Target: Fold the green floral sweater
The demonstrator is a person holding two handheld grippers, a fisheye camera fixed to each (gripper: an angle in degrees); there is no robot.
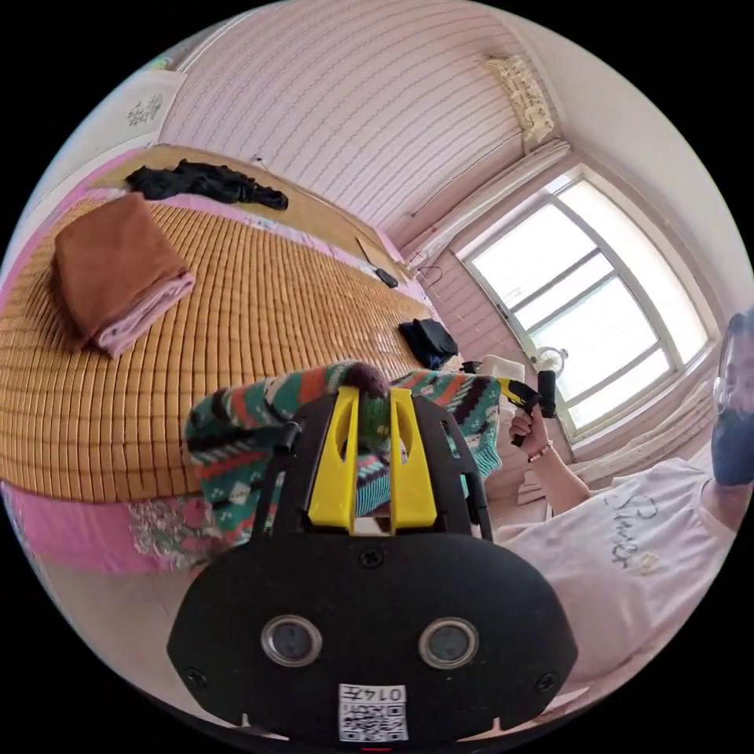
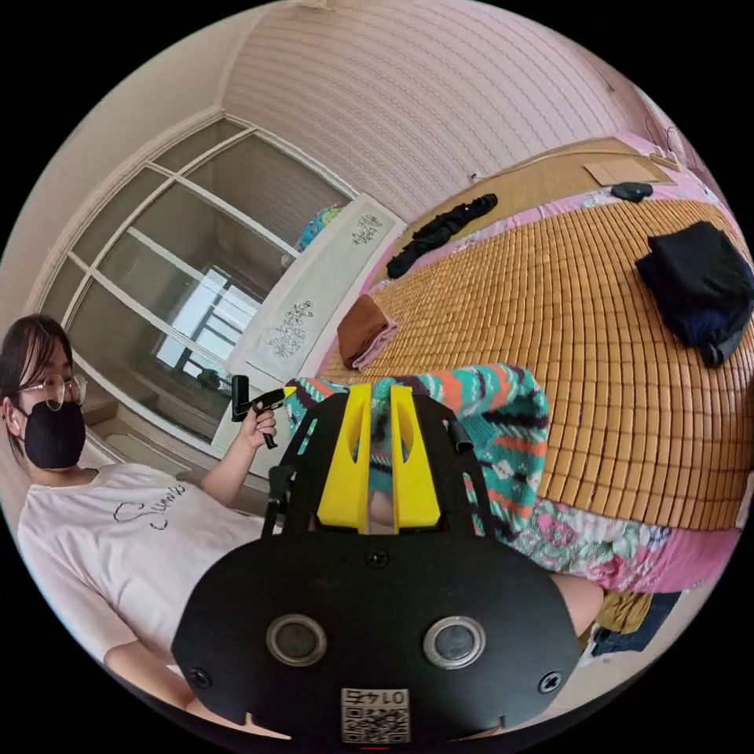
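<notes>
Above the bed's point(image 1: 118, 440) near edge, both the left gripper point(image 1: 371, 397) and right gripper point(image 2: 380, 393) clench the sweater point(image 1: 236, 440) held aloft at twelve o'clock, likely needing spreading flat next.

mirrored digits on tag point(image 1: 373, 711); script on shirt point(image 2: 149, 510), unreadable.

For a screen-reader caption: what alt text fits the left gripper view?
Yellow-jawed left gripper shut on a green floral sweater held up at the edge of a bamboo mat; the right gripper grips its far end.
</notes>
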